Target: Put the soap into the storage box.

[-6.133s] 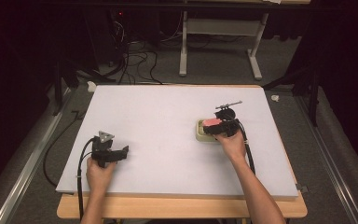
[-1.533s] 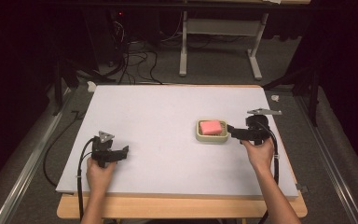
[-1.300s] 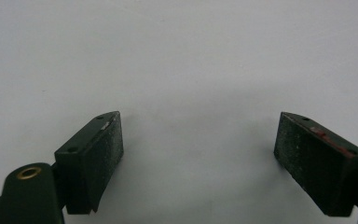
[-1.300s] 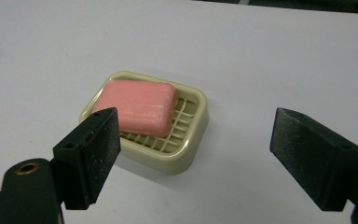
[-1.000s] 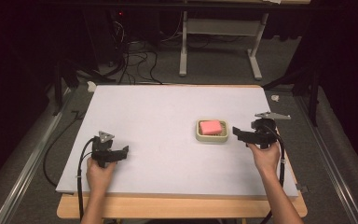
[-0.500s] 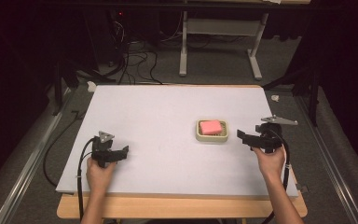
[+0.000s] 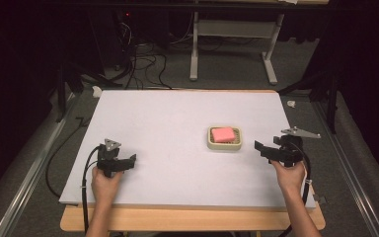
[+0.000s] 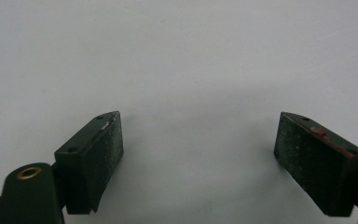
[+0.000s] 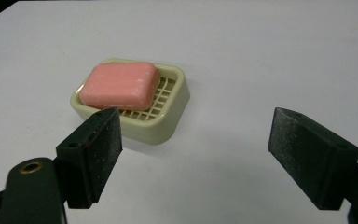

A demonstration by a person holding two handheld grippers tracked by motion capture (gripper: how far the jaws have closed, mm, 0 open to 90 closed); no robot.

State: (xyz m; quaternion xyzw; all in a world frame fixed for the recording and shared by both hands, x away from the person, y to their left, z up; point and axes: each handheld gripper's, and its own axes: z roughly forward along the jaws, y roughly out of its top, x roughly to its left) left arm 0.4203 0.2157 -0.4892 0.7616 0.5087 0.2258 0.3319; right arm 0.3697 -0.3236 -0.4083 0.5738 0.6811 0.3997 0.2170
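Item 1, pink soap bar (image 7: 223, 134): lies flat in item 2, toward one end, grid floor bare at the other end. Seen close in my right gripper view (image 9: 120, 86). Nothing of mine touches it.

Item 2, cream soap dish (image 7: 235, 145): slotted grid floor, rounded corners, sits on the desk right of centre; in right gripper view (image 9: 170, 122) it's ahead of my jaws and left of the gap.

Item 3, my right gripper (image 7: 259, 147): held in my right hand (image 7: 288, 174), near the desk's right edge, pointing left toward the dish, apart from it. Jaws wide, nothing between the pads (image 9: 105, 140), w/ bare desk in the gap.

Item 4, my left gripper (image 7: 131, 159): held in my left hand (image 7: 106, 181), front left of desk, well apart from dish. Jaws wide, empty; pads (image 8: 109, 149) over plain white surface.

Item 5, desk (image 7: 177, 113): white sheet over a wooden top, wood strip showing along the near edge.

Item 6, cables: one black lead trailing from each gripper, off the near edge.
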